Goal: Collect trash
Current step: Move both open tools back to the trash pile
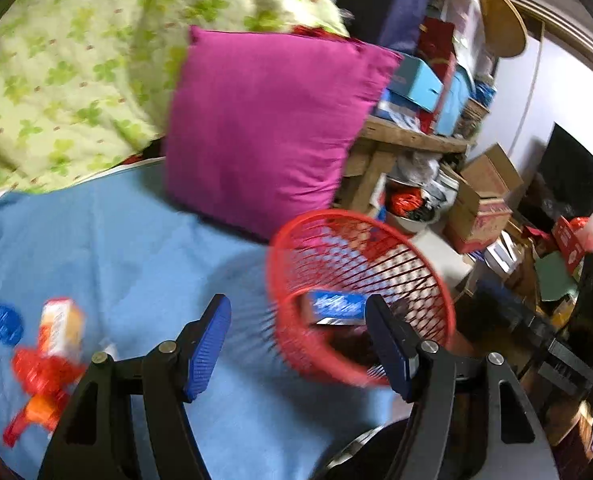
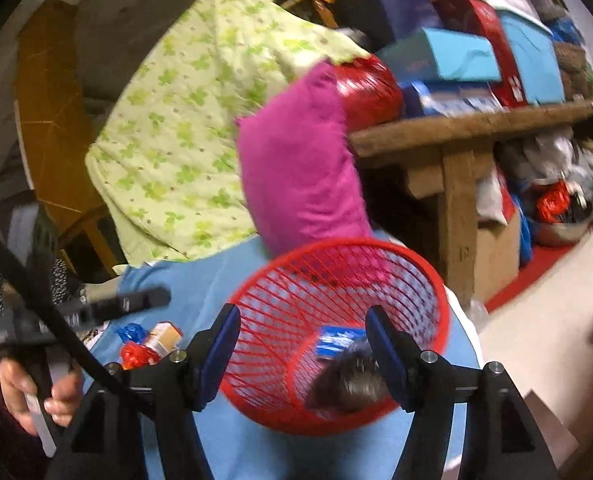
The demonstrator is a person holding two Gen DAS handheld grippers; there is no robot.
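Observation:
A red mesh basket (image 1: 428, 280) stands on the blue bed sheet (image 1: 128, 248), also in the right wrist view (image 2: 292, 280). It holds a blue box (image 1: 336, 306) (image 2: 332, 340) and a dark object (image 2: 348, 384). My left gripper (image 1: 296, 344) is open and empty, just left of the basket. Left of it lie an orange-white carton (image 1: 62, 326), a red wrapper (image 1: 40, 372) and a blue wrapper (image 1: 2, 322). My right gripper (image 2: 302, 354) is open and empty, over the basket's near rim. The wrappers show at its left (image 2: 136, 354).
A magenta pillow (image 1: 264, 128) and a green floral quilt (image 1: 68, 68) lie behind the basket. A wooden shelf (image 2: 468, 124) loaded with boxes stands at right, with cardboard boxes (image 1: 484, 200) on the floor. The bed edge runs just right of the basket.

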